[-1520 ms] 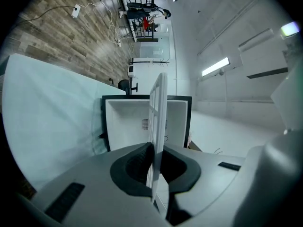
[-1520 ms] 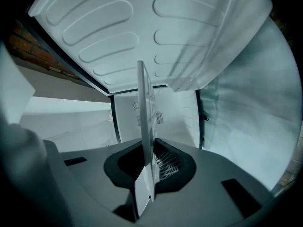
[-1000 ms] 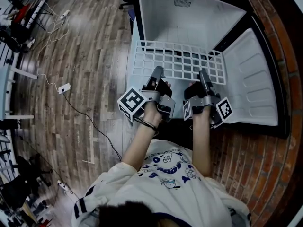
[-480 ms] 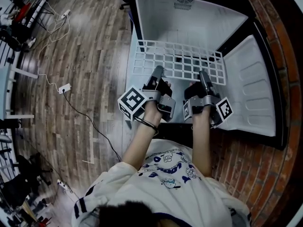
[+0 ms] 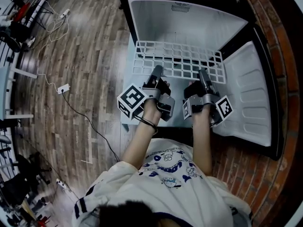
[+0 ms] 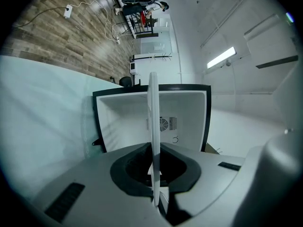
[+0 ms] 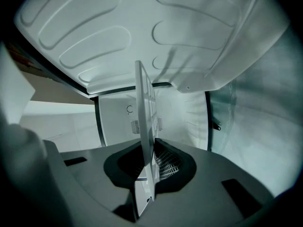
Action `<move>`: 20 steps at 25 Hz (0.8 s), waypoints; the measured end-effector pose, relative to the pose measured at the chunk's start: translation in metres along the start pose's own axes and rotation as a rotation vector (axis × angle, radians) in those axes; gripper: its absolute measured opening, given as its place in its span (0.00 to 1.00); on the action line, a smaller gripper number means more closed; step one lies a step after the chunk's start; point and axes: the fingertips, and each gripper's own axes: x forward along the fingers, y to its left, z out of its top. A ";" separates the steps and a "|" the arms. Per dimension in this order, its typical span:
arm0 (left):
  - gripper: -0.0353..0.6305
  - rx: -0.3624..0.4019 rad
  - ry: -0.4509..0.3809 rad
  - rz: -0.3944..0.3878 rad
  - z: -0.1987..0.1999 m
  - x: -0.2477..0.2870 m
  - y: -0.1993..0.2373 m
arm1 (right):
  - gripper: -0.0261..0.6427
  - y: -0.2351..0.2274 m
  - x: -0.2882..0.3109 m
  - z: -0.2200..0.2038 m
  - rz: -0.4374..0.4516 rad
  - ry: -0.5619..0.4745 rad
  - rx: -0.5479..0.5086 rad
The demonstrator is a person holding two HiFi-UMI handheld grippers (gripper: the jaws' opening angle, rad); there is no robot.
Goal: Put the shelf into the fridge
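Note:
A white wire-grid shelf [image 5: 177, 60] is held level in front of the open fridge [image 5: 184, 20], its far edge at the mouth of the white cavity. My left gripper [image 5: 155, 75] is shut on the shelf's near edge at the left, my right gripper [image 5: 204, 77] shut on the near edge at the right. In the left gripper view the shelf [image 6: 153, 126] shows edge-on between the jaws, with the fridge interior [image 6: 161, 122] and its back vent straight ahead. In the right gripper view the shelf [image 7: 144, 141] also stands edge-on, the fridge door [image 7: 142, 32] above it.
The fridge door [image 5: 251, 93] is swung open to the right, its moulded inner liner facing up. A brick-patterned floor [image 5: 284, 56] lies right of it. Wood flooring [image 5: 80, 56] with a cable and power strip [image 5: 64, 87] is to the left. The person's arms reach forward.
The fridge cavity has come nearer and sits lower in the head view, and the shelf's far edge has advanced toward its opening. Both grippers keep the same hold.

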 end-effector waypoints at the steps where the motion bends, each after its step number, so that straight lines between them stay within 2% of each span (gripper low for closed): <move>1: 0.10 0.000 -0.001 0.004 0.002 0.005 -0.002 | 0.11 0.003 0.005 0.001 -0.004 0.003 -0.001; 11: 0.10 0.012 0.005 0.041 0.008 0.036 -0.003 | 0.11 0.005 0.035 0.016 -0.024 0.022 0.002; 20: 0.10 0.024 0.006 0.035 0.011 0.047 -0.015 | 0.11 0.015 0.045 0.019 -0.015 0.022 0.008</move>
